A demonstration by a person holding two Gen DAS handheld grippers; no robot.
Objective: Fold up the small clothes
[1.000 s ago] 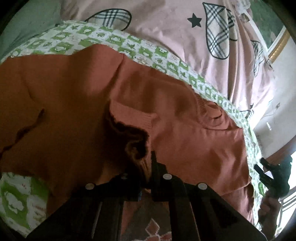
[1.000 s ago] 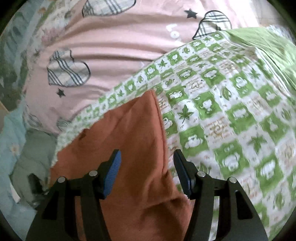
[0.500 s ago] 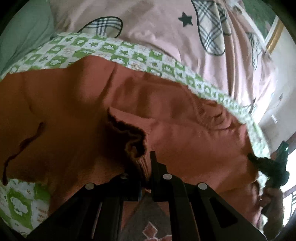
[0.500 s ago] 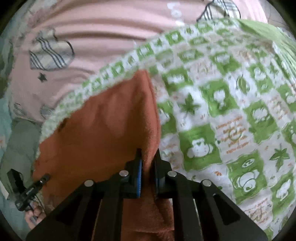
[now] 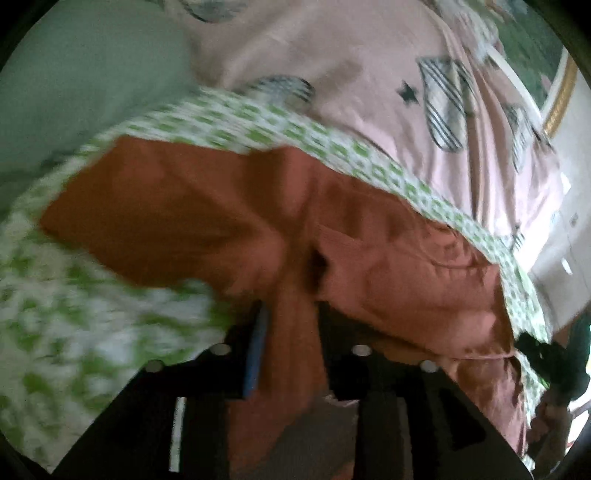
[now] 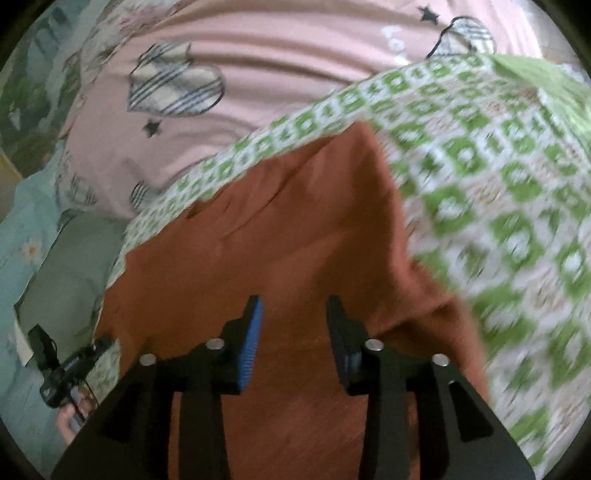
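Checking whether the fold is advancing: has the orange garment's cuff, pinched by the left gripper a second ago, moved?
Yes. The orange garment now lies nearer the pink heart-print bedding, its cuff between the left gripper's opening jaws.

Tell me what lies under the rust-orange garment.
The rust-orange garment lies on a green-and-white checked cloth, which shows along its edges. Beyond that is pink bedding with plaid hearts. What sits directly beneath the garment's middle is covered.

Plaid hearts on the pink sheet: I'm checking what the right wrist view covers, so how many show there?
3: a big heart upper left, a partial one at the top right edge of the green checked cloth, and a cut-off one lower left. Others may be hidden.
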